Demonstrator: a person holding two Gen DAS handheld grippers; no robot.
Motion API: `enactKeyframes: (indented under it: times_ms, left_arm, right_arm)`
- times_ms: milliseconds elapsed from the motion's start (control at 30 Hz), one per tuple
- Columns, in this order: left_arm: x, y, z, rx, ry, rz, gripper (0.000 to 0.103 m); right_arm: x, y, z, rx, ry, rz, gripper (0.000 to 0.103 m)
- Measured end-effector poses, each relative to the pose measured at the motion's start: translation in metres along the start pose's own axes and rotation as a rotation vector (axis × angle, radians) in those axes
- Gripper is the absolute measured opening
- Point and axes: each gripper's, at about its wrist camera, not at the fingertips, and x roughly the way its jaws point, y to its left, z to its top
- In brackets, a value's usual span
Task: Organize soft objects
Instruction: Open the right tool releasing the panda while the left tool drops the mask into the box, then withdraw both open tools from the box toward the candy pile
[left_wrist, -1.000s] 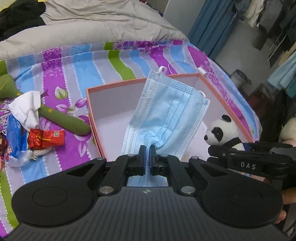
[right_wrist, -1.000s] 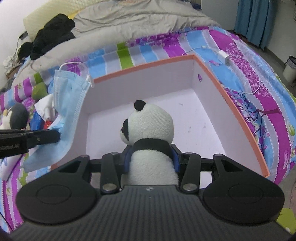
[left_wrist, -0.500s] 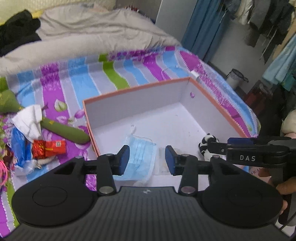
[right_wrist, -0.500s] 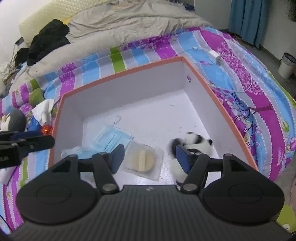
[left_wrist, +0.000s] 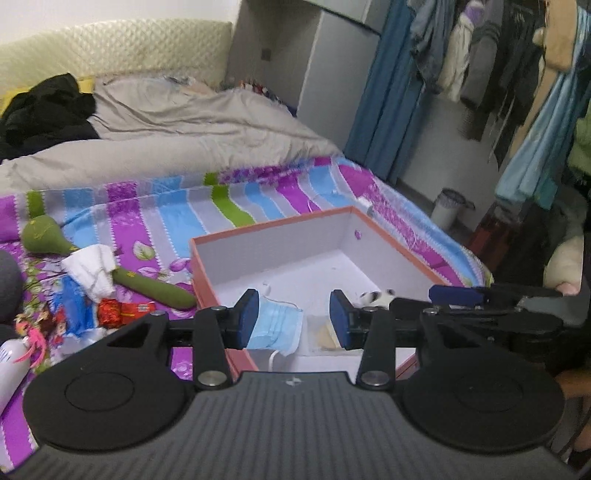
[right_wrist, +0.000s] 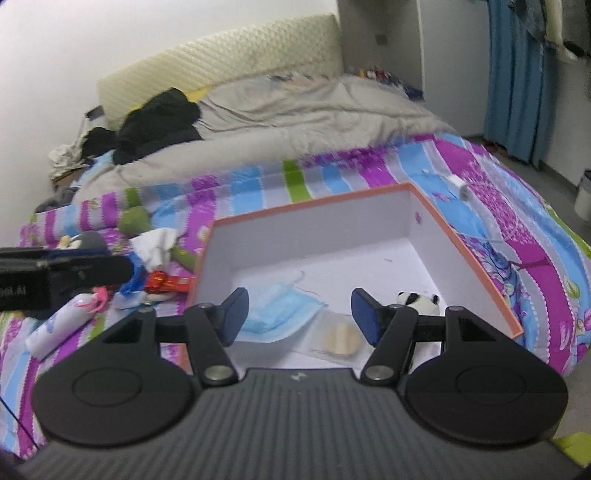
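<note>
An open orange-rimmed box (left_wrist: 273, 225) (right_wrist: 317, 206) with a white inside sits on the striped bedspread. In it lie a blue face mask (left_wrist: 275, 326) (right_wrist: 280, 314), a clear packet with a pale round pad (right_wrist: 341, 338) (left_wrist: 323, 334) and a small panda plush (right_wrist: 419, 301) (left_wrist: 376, 295). My left gripper (left_wrist: 293, 317) is open and empty, above the box's near edge. My right gripper (right_wrist: 299, 314) is open and empty, also above the near side of the box. The right gripper shows at the right of the left wrist view (left_wrist: 458, 295).
Left of the box lie a green plush (left_wrist: 147, 284), a white cloth (left_wrist: 90, 269), a red packet (left_wrist: 123, 310) and a blue wrapper (left_wrist: 75, 306). A grey duvet (right_wrist: 295, 118) and black clothes (right_wrist: 159, 122) cover the far bed. A charger cable (right_wrist: 461, 186) lies right of the box.
Both grippers opened and dropped the mask and the panda into the box, then pulled back and up, away from the box.
</note>
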Motion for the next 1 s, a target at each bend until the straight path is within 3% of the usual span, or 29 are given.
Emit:
enactKeyframes:
  times_ms: [200, 467, 1000]
  left_arm:
    - [-0.054, 0.012, -0.016, -0.042, -0.066, 0.036, 0.048]
    - [-0.116, 0.017, -0.035, -0.067, -0.144, 0.069, 0.048]
    - [-0.161, 0.039, -0.102, -0.145, -0.147, 0.190, 0.048]
  right_arm:
    - [-0.031, 0.032, -0.014, -0.012, -0.062, 0.065, 0.064]
    - [-0.058, 0.073, -0.043, -0.015, -0.075, 0.147, 0.064]
    - [-0.082, 0.123, -0.079, -0.073, -0.077, 0.209, 0.064]
